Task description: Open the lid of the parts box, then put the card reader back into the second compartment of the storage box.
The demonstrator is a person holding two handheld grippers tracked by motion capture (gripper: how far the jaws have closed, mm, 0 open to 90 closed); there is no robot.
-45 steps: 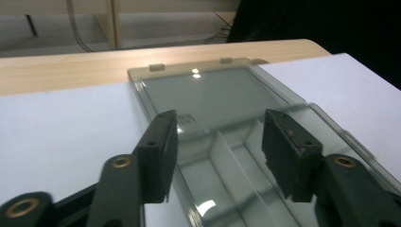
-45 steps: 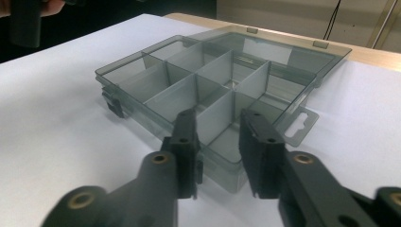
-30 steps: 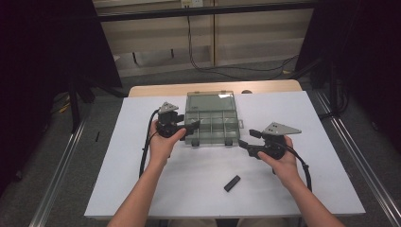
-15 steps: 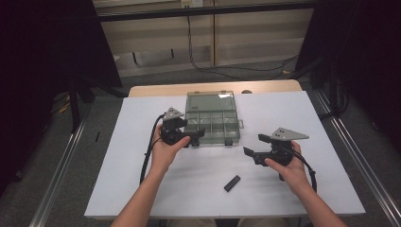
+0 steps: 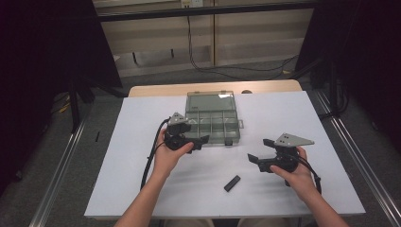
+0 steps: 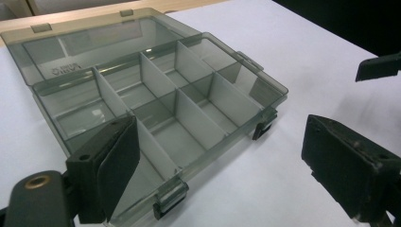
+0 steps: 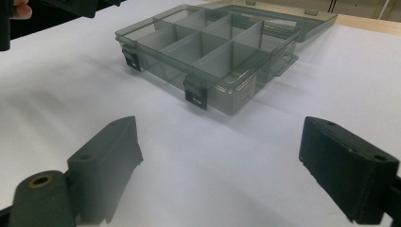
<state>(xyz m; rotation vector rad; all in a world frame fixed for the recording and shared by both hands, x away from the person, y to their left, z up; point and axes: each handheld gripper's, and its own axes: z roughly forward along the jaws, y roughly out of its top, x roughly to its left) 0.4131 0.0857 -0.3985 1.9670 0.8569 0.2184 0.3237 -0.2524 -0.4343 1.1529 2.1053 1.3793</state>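
A clear grey compartment box [image 5: 211,119] lies on the white table [image 5: 142,142] with its lid folded open at the back; its compartments [image 6: 156,109] look empty. My left gripper [image 5: 201,141] is at the box's front left corner, open, its jaws just opening wider; in the left gripper view [image 6: 220,130] the box's near edge lies between the jaws, untouched. My right gripper [image 5: 260,150] is off the box's front right, apart from it, also open and just opening wider, with bare table between the jaws [image 7: 220,125]. A small black block [image 5: 231,183] lies near the front edge.
The box's two front latches [image 7: 196,97] hang open. The table's wooden far edge [image 5: 213,88] shows behind the lid. Metal rails [image 5: 350,146] run along both sides of the table. Cables trail from each gripper over the forearms.
My right gripper has drawn away from the box's front right corner, toward the right and the near edge. Both grippers' jaws stand wider apart. The left hand has barely shifted.
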